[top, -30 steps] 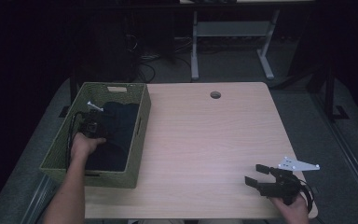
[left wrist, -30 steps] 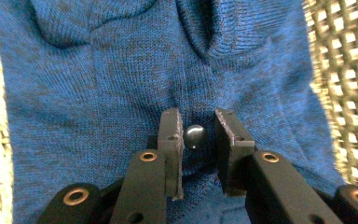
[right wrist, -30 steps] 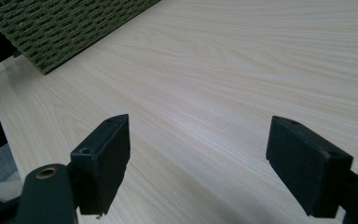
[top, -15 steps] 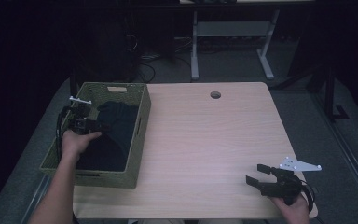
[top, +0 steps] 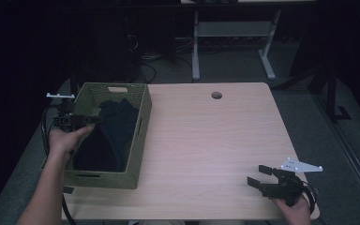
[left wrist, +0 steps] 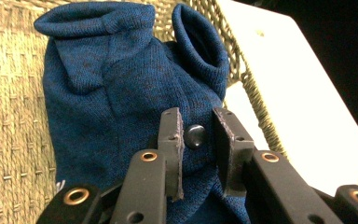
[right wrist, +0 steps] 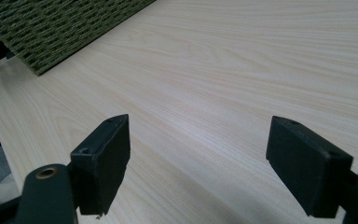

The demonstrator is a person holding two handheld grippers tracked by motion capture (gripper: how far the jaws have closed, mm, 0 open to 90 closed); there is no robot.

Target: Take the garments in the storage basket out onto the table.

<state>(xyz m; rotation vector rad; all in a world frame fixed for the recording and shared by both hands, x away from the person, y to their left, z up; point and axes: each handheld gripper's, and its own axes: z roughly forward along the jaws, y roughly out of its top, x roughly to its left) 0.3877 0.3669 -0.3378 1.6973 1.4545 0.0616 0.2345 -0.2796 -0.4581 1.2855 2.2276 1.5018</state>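
A dark blue knitted garment point(top: 112, 131) lies in a green wicker basket point(top: 143, 123) on the left side of the light wooden table point(top: 215, 140). My left gripper point(top: 91, 120) is at the basket's left rim. In the left gripper view its jaws point(left wrist: 196, 119) stand close together over the garment point(left wrist: 112, 79), with cloth bunched between them and a dark button point(left wrist: 196, 135) just past the pads. The wicker wall point(left wrist: 9, 116) is behind the cloth. My right gripper point(top: 258, 174) rests open at the table's front right corner, and nothing lies between its jaws point(right wrist: 200, 123).
A round cable hole point(top: 216, 95) is in the table's far edge. A white metal frame point(top: 229, 28) and loose cables stand on the dark floor behind. In the right gripper view the basket's corner point(right wrist: 51, 28) is far off across bare tabletop point(right wrist: 223, 56).
My left hand and gripper have moved from over the middle of the basket toward its left rim and farther back. The right gripper has stayed still.
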